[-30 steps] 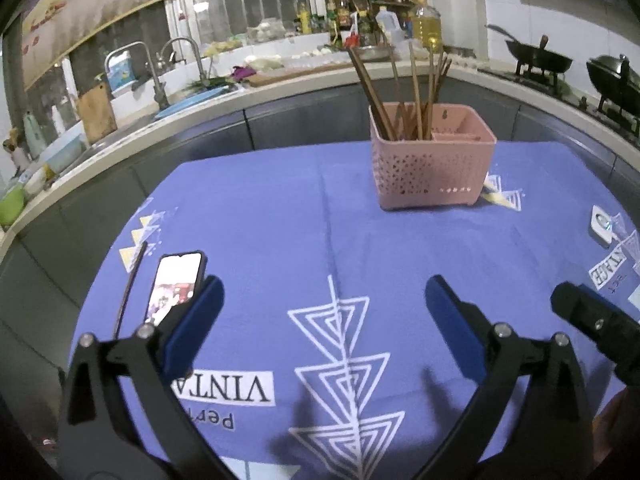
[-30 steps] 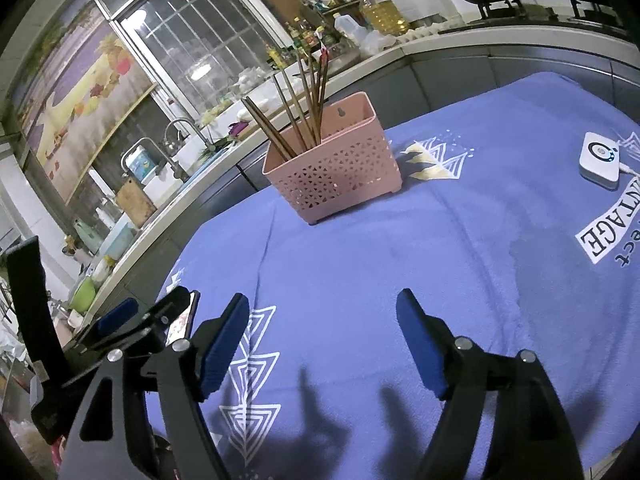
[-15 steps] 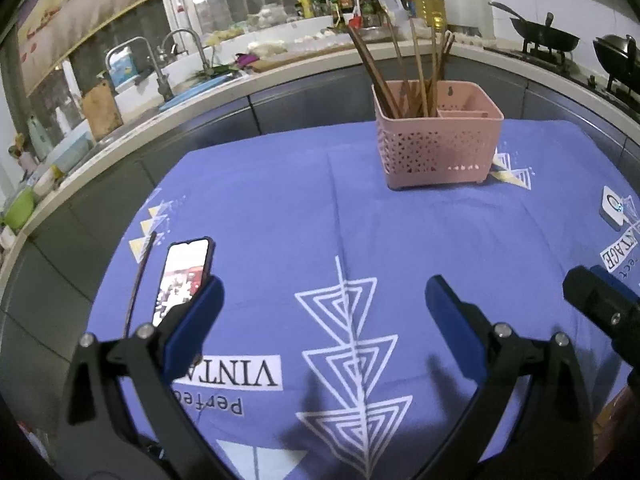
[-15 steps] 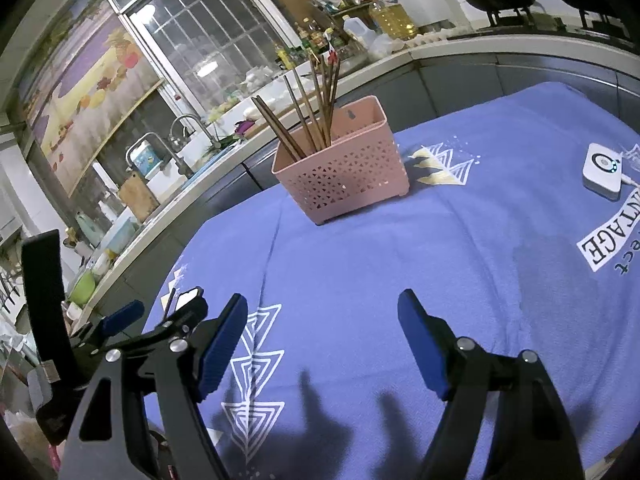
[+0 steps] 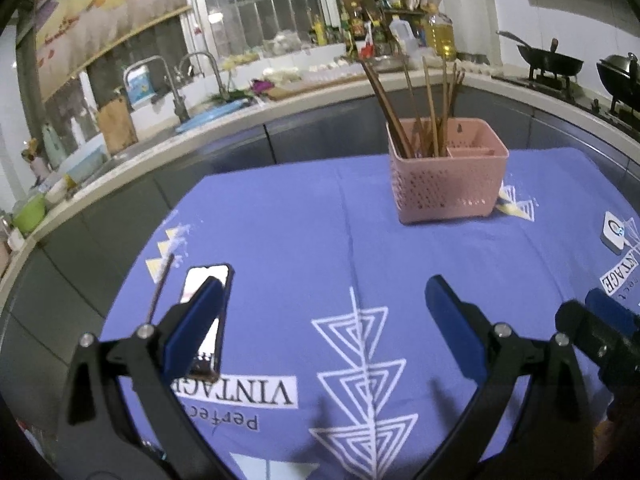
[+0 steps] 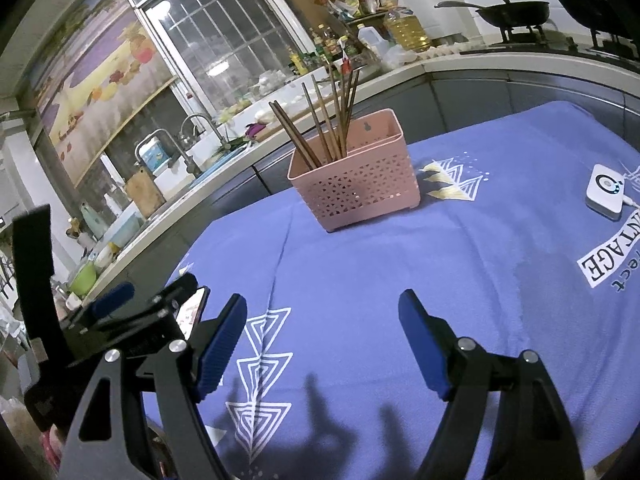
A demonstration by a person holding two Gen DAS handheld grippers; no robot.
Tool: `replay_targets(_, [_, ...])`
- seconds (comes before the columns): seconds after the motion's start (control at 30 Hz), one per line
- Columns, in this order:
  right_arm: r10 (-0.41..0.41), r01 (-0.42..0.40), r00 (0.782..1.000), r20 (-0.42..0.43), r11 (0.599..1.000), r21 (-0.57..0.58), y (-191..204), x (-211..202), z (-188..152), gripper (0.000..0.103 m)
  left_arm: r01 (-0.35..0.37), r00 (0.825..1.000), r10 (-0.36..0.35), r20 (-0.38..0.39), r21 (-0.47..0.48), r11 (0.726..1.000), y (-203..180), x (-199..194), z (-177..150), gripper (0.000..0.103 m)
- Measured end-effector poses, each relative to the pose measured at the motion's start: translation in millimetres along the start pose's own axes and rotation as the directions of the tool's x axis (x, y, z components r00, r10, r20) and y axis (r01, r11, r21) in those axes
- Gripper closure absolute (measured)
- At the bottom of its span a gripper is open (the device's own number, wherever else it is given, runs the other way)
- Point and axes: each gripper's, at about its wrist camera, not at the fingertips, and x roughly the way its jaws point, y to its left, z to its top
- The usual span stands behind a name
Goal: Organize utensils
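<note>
A pink perforated utensil basket (image 5: 448,182) (image 6: 356,184) stands at the far side of the blue tablecloth (image 5: 304,240) (image 6: 360,264). Several brown chopsticks (image 5: 416,100) (image 6: 324,124) stand upright in its left compartment. One more chopstick (image 5: 160,290) lies flat near the cloth's left edge, beside a phone (image 5: 206,312). My left gripper (image 5: 324,312) hovers open over the near cloth with nothing between its fingers. My right gripper (image 6: 322,326) is also open and empty, to the right of the left one, whose black frame (image 6: 132,316) shows in the right wrist view.
A small white device (image 5: 614,232) (image 6: 606,192) with a cable sits on the cloth's right side. Behind the table runs a grey counter (image 5: 280,96) with a sink, taps, bottles and woks (image 5: 550,64) on a stove.
Both views have drifted slightly: the basket sits a little lower in the left wrist view and the phone a little nearer. Both grippers stay open and empty.
</note>
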Motion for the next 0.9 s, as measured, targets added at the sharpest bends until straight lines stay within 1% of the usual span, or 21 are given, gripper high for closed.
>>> replay_targets(0.1, [0.002, -0.002, 1.000, -0.003, 1.000, -0.002, 2, 0, 0, 0.025, -0.013, 1.000, 0.013, 0.026, 0.002, 1.000, 3, -2, 4, 0.006])
replay_targets(0.17, [0.003, -0.003, 1.000, -0.005, 1.000, -0.007, 4, -1, -1, 0.025, -0.011, 0.999, 0.011, 0.030, -0.001, 1.000, 6, -2, 7, 0.006])
replay_targets(0.23, [0.004, -0.005, 1.000, -0.011, 1.000, -0.010, 5, 0, -2, 0.025, 0.001, 1.000, -0.001, 0.029, -0.002, 1.000, 9, -3, 10, 0.006])
replay_targets(0.3, [0.005, -0.006, 1.000, -0.021, 1.000, -0.015, 7, 1, -3, 0.025, 0.032, 0.999, -0.032, 0.025, 0.001, 0.999, 12, -1, 16, 0.006])
replay_targets(0.37, [0.005, -0.006, 0.999, -0.033, 1.000, -0.019, 8, 3, -5, 0.025, 0.040, 0.999, -0.040, 0.033, 0.003, 0.999, 14, -1, 21, 0.006])
replay_targets(0.47, [0.006, -0.007, 0.999, -0.042, 1.000, -0.024, 10, 3, -7, 0.025, -0.005, 0.996, 0.004, 0.084, 0.009, 1.000, 17, -2, 34, 0.007])
replay_targets(0.5, [0.006, -0.007, 0.999, -0.043, 1.000, -0.026, 10, 2, -7, 0.025, -0.013, 0.995, 0.012, 0.101, 0.010, 1.000, 17, -3, 37, 0.009])
replay_targets(0.63, [0.018, -0.019, 0.998, -0.053, 1.000, -0.017, 9, -5, -19, 0.024, -0.064, 0.985, 0.060, 0.162, 0.018, 0.998, 21, -10, 49, 0.009])
replay_targets(0.67, [0.017, -0.019, 0.998, -0.055, 1.000, -0.022, 10, -7, -23, 0.023, -0.065, 0.985, 0.063, 0.159, 0.010, 0.998, 23, -11, 51, 0.009])
replay_targets(0.7, [0.014, -0.015, 0.999, -0.051, 1.000, -0.027, 11, -10, -27, 0.022, -0.048, 0.989, 0.049, 0.139, -0.005, 0.999, 26, -9, 52, 0.009])
replay_targets(0.77, [0.019, -0.020, 0.999, -0.035, 0.999, -0.030, 15, -15, -30, 0.020, 0.003, 0.995, 0.000, 0.104, -0.032, 0.999, 32, -7, 53, 0.009])
replay_targets(0.8, [0.030, -0.031, 0.999, -0.024, 0.999, -0.037, 17, -18, -31, 0.016, 0.028, 0.995, -0.022, 0.094, -0.054, 0.998, 35, -7, 53, 0.009])
replay_targets(0.83, [0.042, -0.043, 0.999, -0.019, 0.998, -0.045, 20, -20, -33, 0.015, 0.031, 0.995, -0.024, 0.098, -0.074, 0.997, 38, -7, 53, 0.009])
replay_targets(0.9, [0.055, -0.056, 0.998, -0.029, 0.996, -0.062, 25, -20, -37, 0.010, -0.003, 0.994, 0.013, 0.111, -0.089, 0.996, 39, -11, 52, 0.009])
